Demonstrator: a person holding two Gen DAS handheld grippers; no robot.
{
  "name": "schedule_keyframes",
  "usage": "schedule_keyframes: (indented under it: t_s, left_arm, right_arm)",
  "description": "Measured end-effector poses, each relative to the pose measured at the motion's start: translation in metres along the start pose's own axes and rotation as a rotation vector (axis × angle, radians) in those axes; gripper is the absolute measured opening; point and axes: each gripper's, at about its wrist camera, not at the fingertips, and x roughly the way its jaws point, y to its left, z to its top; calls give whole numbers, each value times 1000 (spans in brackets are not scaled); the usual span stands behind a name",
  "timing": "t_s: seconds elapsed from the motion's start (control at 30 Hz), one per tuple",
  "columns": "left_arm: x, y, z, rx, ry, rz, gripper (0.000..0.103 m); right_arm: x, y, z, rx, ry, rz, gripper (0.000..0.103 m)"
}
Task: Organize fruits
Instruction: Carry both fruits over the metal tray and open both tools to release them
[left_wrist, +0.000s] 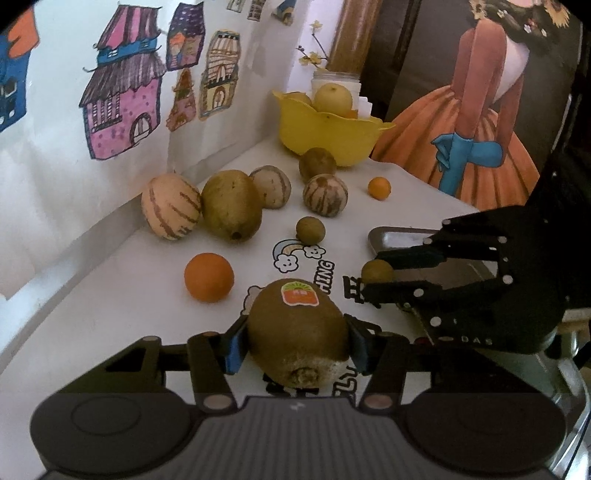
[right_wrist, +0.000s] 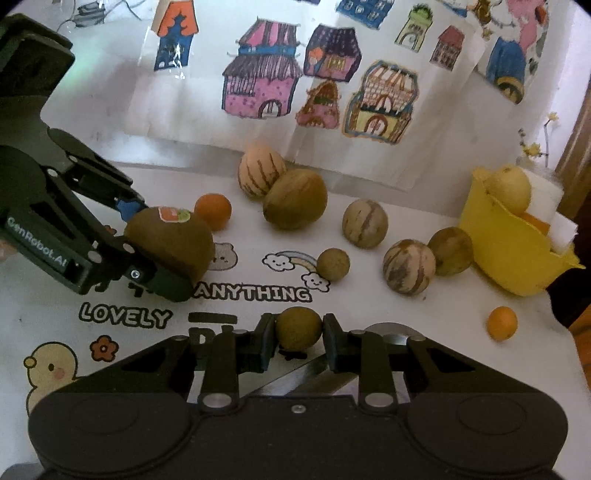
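The fuzzy, oval brown kiwi (left_wrist: 297, 332), bearing a glossy sticker, is clamped between the blue-padded fingers of the left gripper (left_wrist: 295, 345) above the printed white tablecloth (left_wrist: 110, 295). The right gripper (right_wrist: 299, 332) pinches a small, round, matte olive-brown fruit (right_wrist: 298, 328) over the edge of a smooth metal tray (left_wrist: 399, 236). Striped round melons (right_wrist: 365, 222) lie loose near the scalloped yellow plastic bowl (right_wrist: 506, 240).

Dim, soft focus, fisheye bending, dark corners

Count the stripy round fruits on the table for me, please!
3. One stripy fruit sits by the wall, against a big brown fruit. One is alone in the middle. One is nearer the yellow bowl. More may be hidden in the bowl.
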Motion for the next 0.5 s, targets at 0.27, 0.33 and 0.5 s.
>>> schedule_keyframes:
  t_s: [0.27,0.33,0.5]
  left_arm:
    - [-2,-14,7,-13,-29,-17,58]
    - [1,-22,11,7,-32,-29,58]
    - [18,-40,25,34,-28,-73,58]
  right_arm:
    - [-35,-13,0,69,-56,-96,30]
    - [-44,-22,-6,87,-54,-125,30]
    - [-58,-43,-30,143,-16,-206,30]
